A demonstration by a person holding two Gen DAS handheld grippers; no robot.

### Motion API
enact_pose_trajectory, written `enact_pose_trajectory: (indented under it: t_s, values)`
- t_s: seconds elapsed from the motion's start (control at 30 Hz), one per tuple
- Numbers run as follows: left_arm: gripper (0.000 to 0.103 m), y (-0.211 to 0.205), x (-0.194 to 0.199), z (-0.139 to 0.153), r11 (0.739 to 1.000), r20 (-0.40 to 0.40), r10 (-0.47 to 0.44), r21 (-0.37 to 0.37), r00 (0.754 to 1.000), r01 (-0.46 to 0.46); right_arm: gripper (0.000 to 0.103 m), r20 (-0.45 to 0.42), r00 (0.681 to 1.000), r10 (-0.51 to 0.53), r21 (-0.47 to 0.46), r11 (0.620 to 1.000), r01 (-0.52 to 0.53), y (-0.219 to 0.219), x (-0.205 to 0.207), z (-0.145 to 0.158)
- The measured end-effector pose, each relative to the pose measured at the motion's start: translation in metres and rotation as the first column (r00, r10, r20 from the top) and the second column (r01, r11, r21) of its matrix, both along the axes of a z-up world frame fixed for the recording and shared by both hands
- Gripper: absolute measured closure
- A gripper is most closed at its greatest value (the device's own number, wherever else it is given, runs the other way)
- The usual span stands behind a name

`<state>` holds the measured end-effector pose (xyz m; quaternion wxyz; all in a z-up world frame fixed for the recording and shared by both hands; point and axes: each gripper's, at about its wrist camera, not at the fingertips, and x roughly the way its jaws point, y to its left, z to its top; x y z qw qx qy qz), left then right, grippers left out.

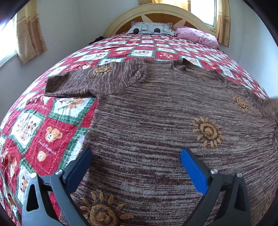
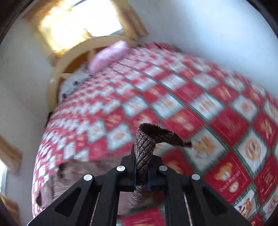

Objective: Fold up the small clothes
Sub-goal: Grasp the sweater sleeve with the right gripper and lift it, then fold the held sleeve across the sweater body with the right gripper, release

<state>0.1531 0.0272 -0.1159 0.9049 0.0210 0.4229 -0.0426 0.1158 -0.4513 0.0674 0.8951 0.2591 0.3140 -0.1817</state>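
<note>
A small brown knitted sweater [image 1: 156,118] with orange sun motifs lies flat on the bed, neck toward the headboard, its left sleeve [image 1: 83,81] spread out to the left. My left gripper [image 1: 135,156] is open and empty, hovering just above the sweater's lower body. My right gripper [image 2: 141,172] is shut on the cuff of the sweater's right sleeve [image 2: 147,142] and holds it lifted above the quilt; the cuff end flops over to the right. The sweater's body [image 2: 69,180] shows blurred at lower left in the right wrist view.
The bed is covered by a red, white and green teddy-bear quilt [image 1: 45,135]. A grey patterned pillow [image 1: 151,28] and a pink pillow [image 1: 196,35] lie by the curved wooden headboard [image 1: 156,12]. Walls and curtained windows surround the bed.
</note>
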Motion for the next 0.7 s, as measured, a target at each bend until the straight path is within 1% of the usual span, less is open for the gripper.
enact_pose_trajectory:
  t_s: [0.07,0.13,0.2,0.27,0.33,0.37,0.4,0.47,0.53,0.63,0.7]
  values:
    - [0.0,0.0,0.0,0.0,1.0,-0.001,-0.001,-0.007,1.0,0.001,0.095,0.029,0.996,0.079,-0.047,0.996,-0.078,0.043,0.023,0.028]
    - [0.0,0.001,0.0,-0.001,1.0,0.0,-0.001,-0.011,1.0,0.001,0.095,0.041,0.985,0.169,-0.082,0.983,-0.166,0.089,0.047,0.041]
    - [0.0,0.001,0.001,-0.001,1.0,0.0,-0.003,-0.017,1.0,0.003,0.095,0.048,0.969,0.242,-0.1,0.967,-0.236,0.13,0.069,0.042]
    - [0.0,0.003,0.0,-0.001,1.0,-0.001,-0.004,-0.026,1.0,0.004,0.095,0.052,0.95,0.309,-0.104,0.947,-0.303,0.179,0.088,0.03]
    - [0.0,0.003,0.0,-0.001,0.999,0.0,-0.005,-0.033,1.0,0.005,0.095,0.027,0.925,0.38,-0.093,0.922,-0.376,0.23,0.11,0.005]
    - [0.0,0.003,0.0,-0.001,0.999,0.0,-0.006,-0.035,1.0,0.006,0.095,-0.001,0.911,0.412,-0.09,0.908,-0.41,0.254,0.121,-0.012]
    - [0.0,0.004,0.0,-0.001,0.999,0.001,-0.006,-0.04,1.0,0.006,0.095,-0.021,0.903,0.428,-0.095,0.899,-0.428,0.268,0.128,-0.024]
    - [0.0,0.004,0.0,-0.002,0.999,0.001,-0.007,-0.047,1.0,0.007,0.095,-0.094,0.879,0.467,-0.117,0.872,-0.476,0.306,0.141,-0.062]
    - [0.0,0.005,0.0,-0.002,0.998,0.003,-0.009,-0.057,1.0,0.009,0.095,-0.142,0.852,0.503,-0.092,0.851,-0.518,0.326,0.146,-0.098]
    - [0.0,0.006,0.0,-0.002,0.998,0.002,-0.01,-0.063,1.0,0.01,0.095,-0.189,0.822,0.538,-0.057,0.829,-0.556,0.346,0.152,-0.139]
    - [0.0,0.005,0.001,-0.002,0.998,0.001,-0.01,-0.059,1.0,0.01,0.095,-0.218,0.805,0.551,-0.072,0.814,-0.576,0.356,0.154,-0.154]
